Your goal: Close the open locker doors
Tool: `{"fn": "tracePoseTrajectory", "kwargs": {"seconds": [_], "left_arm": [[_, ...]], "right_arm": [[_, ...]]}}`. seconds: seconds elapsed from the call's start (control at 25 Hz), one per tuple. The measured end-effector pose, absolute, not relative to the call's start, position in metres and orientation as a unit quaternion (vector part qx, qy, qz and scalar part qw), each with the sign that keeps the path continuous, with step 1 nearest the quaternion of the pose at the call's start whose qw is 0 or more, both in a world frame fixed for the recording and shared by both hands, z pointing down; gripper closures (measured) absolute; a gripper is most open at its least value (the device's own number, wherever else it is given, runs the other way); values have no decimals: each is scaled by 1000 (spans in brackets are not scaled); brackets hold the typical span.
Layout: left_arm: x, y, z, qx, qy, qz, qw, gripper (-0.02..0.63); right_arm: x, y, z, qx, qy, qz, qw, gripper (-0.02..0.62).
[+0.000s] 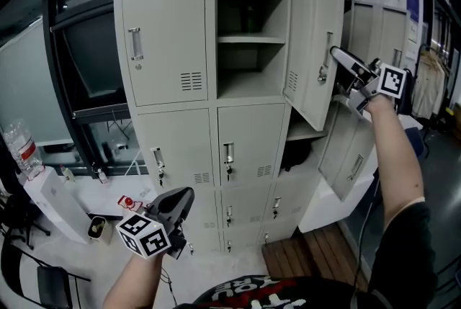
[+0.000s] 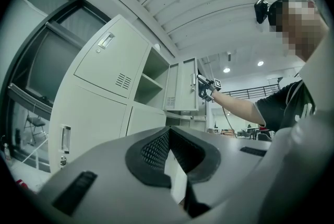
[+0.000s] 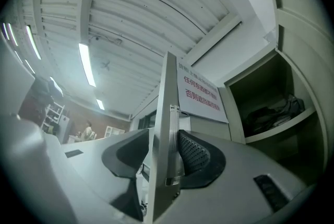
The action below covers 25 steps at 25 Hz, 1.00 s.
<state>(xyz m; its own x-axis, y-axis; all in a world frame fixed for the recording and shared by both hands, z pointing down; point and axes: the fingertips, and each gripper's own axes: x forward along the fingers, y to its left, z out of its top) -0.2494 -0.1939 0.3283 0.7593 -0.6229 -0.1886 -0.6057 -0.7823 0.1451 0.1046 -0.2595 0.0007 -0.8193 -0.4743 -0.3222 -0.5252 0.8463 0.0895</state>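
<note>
A grey bank of lockers (image 1: 169, 41) stands in front of me. The top middle compartment (image 1: 248, 37) is open, and its door (image 1: 313, 34) swings out to the right. My right gripper (image 1: 336, 53) is at that door's free edge beside the handle. In the right gripper view the door edge (image 3: 166, 87) runs between the right gripper's (image 3: 164, 152) jaws, which are shut on it. Further right, a lower door (image 1: 347, 156) also hangs open. My left gripper (image 1: 183, 198) is held low in front of the bottom lockers, shut and holding nothing (image 2: 168, 131).
Water bottles (image 1: 20, 145) and a white box (image 1: 56, 203) stand at the left, with small items (image 1: 130, 204) on the floor. A wooden pallet (image 1: 317, 257) lies at the lower right. The open compartment (image 1: 306, 149) holds dark items. A sign (image 3: 201, 93) with red print hangs nearby.
</note>
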Motion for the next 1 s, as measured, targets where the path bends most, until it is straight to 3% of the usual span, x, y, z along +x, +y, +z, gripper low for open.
{"fn": "tracePoseTrajectory", "kwargs": {"seconds": [1.0], "left_arm": [[-296, -214, 260, 940, -320, -109, -48, 604]], "right_arm": [[-34, -301, 7, -205, 969, 85, 114, 414]]}}
